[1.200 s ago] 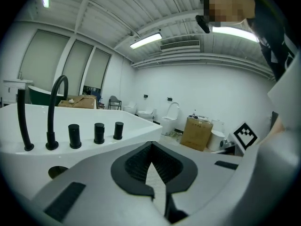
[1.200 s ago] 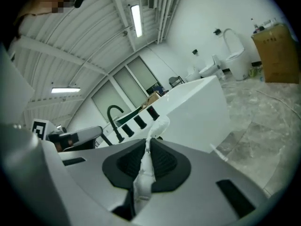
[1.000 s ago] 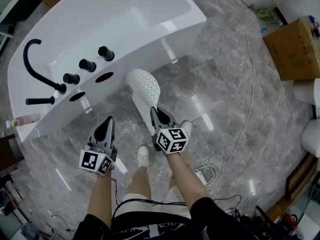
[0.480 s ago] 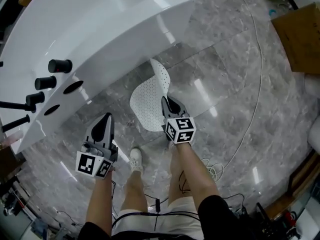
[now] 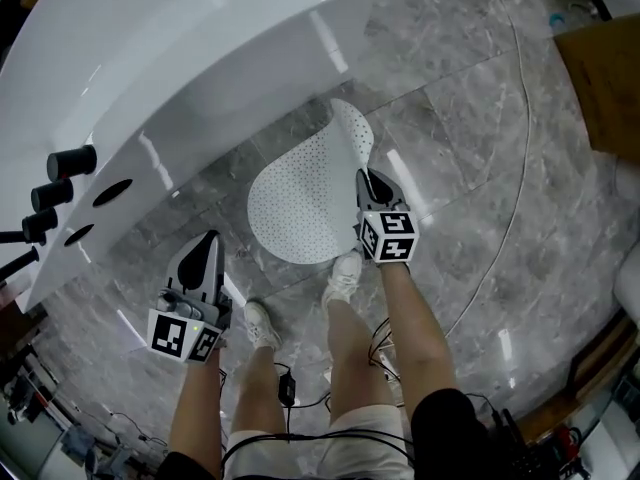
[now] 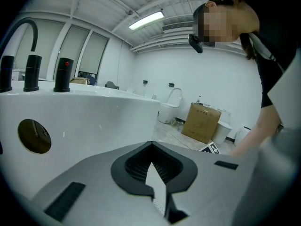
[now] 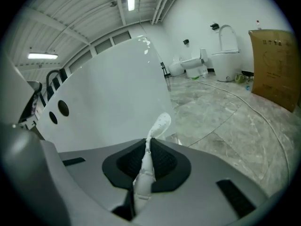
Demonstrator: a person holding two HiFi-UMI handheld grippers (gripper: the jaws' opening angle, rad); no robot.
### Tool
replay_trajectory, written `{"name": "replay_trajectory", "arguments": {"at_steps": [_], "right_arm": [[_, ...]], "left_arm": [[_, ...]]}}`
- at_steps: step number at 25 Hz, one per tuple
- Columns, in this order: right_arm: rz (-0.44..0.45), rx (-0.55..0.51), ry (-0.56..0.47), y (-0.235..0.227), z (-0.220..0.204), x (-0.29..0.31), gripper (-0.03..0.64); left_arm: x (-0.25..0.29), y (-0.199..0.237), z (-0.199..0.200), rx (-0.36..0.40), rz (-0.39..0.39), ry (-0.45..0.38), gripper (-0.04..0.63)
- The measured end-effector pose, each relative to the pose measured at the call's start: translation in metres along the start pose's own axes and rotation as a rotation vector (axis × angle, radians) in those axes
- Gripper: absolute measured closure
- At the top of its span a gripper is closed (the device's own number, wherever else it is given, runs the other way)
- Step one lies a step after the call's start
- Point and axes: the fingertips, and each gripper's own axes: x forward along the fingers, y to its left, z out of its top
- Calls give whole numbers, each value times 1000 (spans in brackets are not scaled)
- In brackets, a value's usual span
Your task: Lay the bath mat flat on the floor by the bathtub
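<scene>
Lit brightly and evenly from above by ceiling strip lamps (image 6: pixel 146 20). Threw white glare streaks across the glossy bathtub (image 5: pixel 200 58) and short bright reflections onto the polished floor (image 5: pixel 470 148). Left only soft, faint shadows. Bent straight lines strongly in both gripper views, with black rounded corners at the edges. Rendered the left gripper (image 6: pixel 153 168) and right gripper (image 7: pixel 143 166) soft and out of focus near the lens, likewise the close edge of the bath mat (image 7: pixel 157 126). Looked fairly sharp in the head view, slightly smeared toward its borders.
</scene>
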Motion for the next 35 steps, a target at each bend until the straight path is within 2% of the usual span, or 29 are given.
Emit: {"name": "replay_trajectory", "arguments": {"at_steps": [6, 14, 16, 18, 20, 22, 28, 35], "right_arm": [[-88, -141, 122, -66, -18, 20, 578], [-172, -264, 341, -96, -56, 32, 563], [-244, -291, 409, -111, -67, 25, 533], [-367, -285, 467, -137, -74, 13, 542], [-469, -232, 508, -162, -80, -4, 553], [-519, -186, 537, -180, -89, -19, 554], [-538, -156, 534, -191, -101, -53, 556], [-447, -165, 449, -149, -86, -78, 578]], "left_arm": [[37, -1, -17, 9, 2, 21, 581], [53, 0, -21, -7, 10, 23, 581], [52, 0, -22, -14, 13, 25, 581], [52, 0, -22, -26, 14, 23, 581], [53, -2, -22, -35, 14, 20, 581], [53, -6, -22, -41, 11, 16, 581], [48, -19, -24, -56, -6, 7, 581], [23, -33, -16, -72, -29, -16, 581]]}}
